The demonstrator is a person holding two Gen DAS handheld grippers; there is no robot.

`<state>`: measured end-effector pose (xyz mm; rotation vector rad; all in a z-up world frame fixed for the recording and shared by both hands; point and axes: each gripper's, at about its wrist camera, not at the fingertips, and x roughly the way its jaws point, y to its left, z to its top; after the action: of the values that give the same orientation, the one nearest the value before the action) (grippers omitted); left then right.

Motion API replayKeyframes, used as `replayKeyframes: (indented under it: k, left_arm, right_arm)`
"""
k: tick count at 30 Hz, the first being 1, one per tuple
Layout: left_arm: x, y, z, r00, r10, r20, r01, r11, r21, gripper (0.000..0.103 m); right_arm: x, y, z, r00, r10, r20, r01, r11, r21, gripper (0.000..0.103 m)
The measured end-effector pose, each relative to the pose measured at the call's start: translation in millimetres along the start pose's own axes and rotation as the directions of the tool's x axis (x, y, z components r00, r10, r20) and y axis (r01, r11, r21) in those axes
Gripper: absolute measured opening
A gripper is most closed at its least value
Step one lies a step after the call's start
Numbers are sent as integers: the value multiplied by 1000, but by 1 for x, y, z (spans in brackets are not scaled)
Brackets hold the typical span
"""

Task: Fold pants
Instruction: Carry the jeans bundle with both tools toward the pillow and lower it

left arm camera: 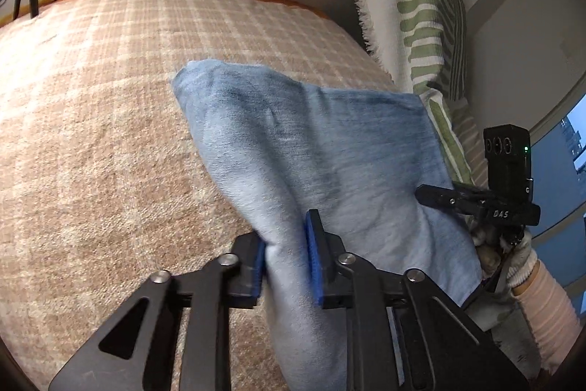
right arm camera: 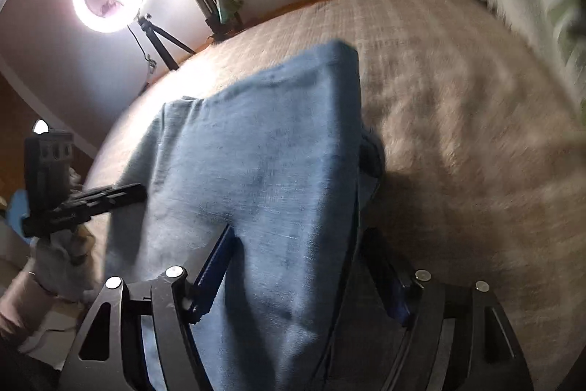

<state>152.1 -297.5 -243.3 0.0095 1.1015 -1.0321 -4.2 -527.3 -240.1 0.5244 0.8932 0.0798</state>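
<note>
You have one pair of pants [left arm camera: 322, 149] lifted over the middle of the bed [left arm camera: 91, 134], between two grippers angled downward. Your left gripper [left arm camera: 285, 262] pinches a bunched fold. Your right gripper [right arm camera: 307, 266] stands wide, cloth draped between its fingers, unclamped.

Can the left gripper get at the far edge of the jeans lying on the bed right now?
Probably not: the left gripper is pinching a fold of the jeans, so it would have to let go first. Nothing else blocks the way across the blanket.
</note>
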Motion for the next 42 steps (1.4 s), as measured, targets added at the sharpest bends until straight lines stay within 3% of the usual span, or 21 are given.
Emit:
replayKeyframes:
  k: [1,2,4,6,7,8,14,18,29,42]
  left_arm:
    - [3,2,0,1000,-4,-6,3,1000,-15,36]
    - [7,4,1,1000,-9,-17,9,1000,-29,42]
    - [15,5,0,999,-28,-32,27,999,-45,42]
    - [16,-1,-1,1000,-21,-14,21,999,-29,33]
    - [13,-5,-1,1000,-14,3,14,1000,-13,20]
    - [11,-9,0,1000,-11,12,11,1000,-2,17]
    - [-13,-30,11,998,-19,64,14,998,67,13]
    - [-22,-43,30,996,-20,88,10,994,111,13]
    - [-41,-52,80,990,-11,138,-13,985,175,12]
    - [-28,-24,184,975,18,224,-59,982,179,12]
  right_arm:
    - [4,-2,0,998,67,-11,-66,997,30,55]
    - [7,-4,-1,995,94,-21,-93,994,60,51]
    - [7,1,-2,996,85,-11,-85,995,46,44]
    - [-1,7,-3,998,64,3,-65,997,32,36]
    - [-4,11,-2,999,51,10,-51,998,24,33]
    - [-8,15,-2,999,33,17,-33,999,14,31]
    - [-26,40,5,997,-24,77,25,1000,-13,28]
    - [-40,47,16,994,15,110,-12,1000,-22,26]
    - [-63,78,73,986,-19,165,38,993,-110,26]
    - [-37,84,195,972,-65,228,105,980,-169,25]
